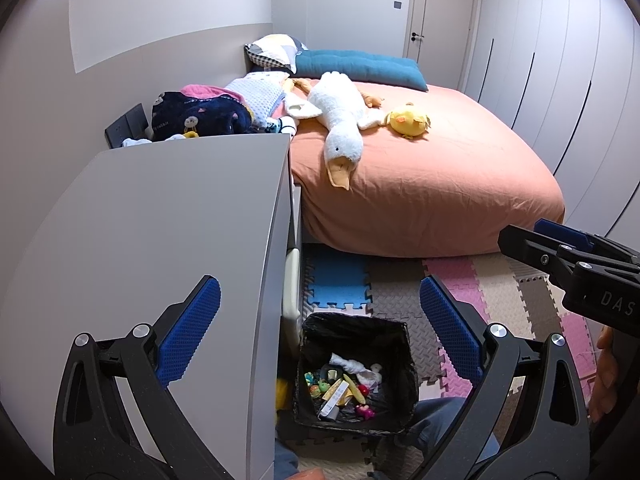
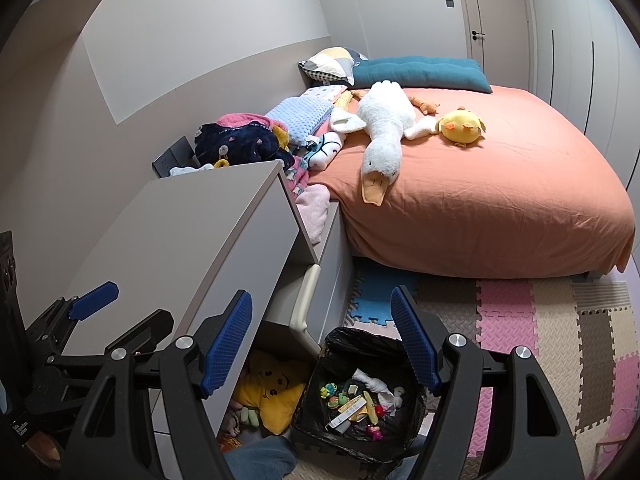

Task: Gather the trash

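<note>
A black-lined bin (image 1: 354,372) stands on the foam mat floor (image 1: 404,300), pressed close against the side of a grey cabinet (image 1: 160,240). Inside it lies the collected trash (image 1: 346,388): crumpled white tissue, a white strip, and small bright bits in green, yellow and pink.

The left claw (image 1: 320,328) hangs above the bin with its blue pads spread wide and nothing between them; the bin's far rim sits just below the gap. The right claw (image 2: 322,340) hangs the same way, spread and empty, with the bin (image 2: 360,392) below and slightly right of its gap. The two claws are side by side, apart from each other.

The cabinet's tall edge hems the bin on the left. Under it sits a yellow star cushion (image 2: 272,394). To the right the mat floor lies open as far as the wardrobe wall. Beyond the bin, the bed (image 1: 440,184) in its orange sheet overhangs the mat, carrying a white goose toy (image 1: 340,120) and a yellow chick toy (image 1: 408,120).
</note>
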A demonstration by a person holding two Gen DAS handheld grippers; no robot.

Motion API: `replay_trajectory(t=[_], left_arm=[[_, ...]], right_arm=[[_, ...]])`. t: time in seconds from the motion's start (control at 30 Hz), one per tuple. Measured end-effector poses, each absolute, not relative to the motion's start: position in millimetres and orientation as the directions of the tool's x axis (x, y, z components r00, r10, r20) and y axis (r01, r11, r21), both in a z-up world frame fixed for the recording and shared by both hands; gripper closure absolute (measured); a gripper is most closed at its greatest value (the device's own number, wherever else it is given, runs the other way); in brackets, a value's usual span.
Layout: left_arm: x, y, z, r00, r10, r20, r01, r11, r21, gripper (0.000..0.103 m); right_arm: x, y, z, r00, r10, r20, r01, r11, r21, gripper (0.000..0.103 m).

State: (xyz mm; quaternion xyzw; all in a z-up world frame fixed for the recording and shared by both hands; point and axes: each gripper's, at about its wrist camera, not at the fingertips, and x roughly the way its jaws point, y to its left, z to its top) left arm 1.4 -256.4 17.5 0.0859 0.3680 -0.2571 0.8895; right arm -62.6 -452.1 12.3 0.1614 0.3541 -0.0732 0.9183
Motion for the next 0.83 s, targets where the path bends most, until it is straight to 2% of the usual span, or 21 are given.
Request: replay_trajectory(t=[0.83], left_arm=[[-6,-256,6,0.586,-0.388,-0.711,0.536,0.844,-0.018,0.006]], right_arm=[[-66,-454,11,0.737,-0.023,-0.676,0.253,0.936,0.244,0.03]])
